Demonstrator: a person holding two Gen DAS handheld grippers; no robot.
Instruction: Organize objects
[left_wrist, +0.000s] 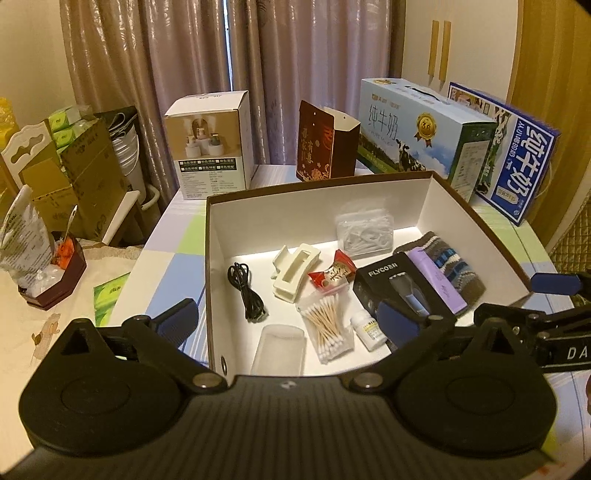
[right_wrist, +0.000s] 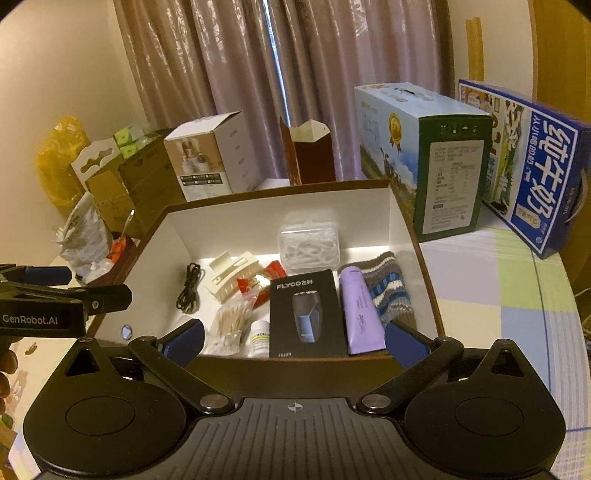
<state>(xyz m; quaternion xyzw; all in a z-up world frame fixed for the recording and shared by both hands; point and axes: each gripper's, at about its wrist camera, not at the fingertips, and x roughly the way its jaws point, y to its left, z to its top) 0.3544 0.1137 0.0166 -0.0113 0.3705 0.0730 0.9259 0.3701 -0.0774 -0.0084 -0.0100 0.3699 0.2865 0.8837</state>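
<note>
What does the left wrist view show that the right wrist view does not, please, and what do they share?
Only the left wrist view shows the clear plastic case at the box's near edge and a green packet on the table left of the box. Only the right wrist view shows a yellow bag by the wall. Both show the open box holding the black cable, cotton swabs, shaver box, purple tube and knitted cloth, and both grippers, left gripper and right gripper, open and empty.
</note>
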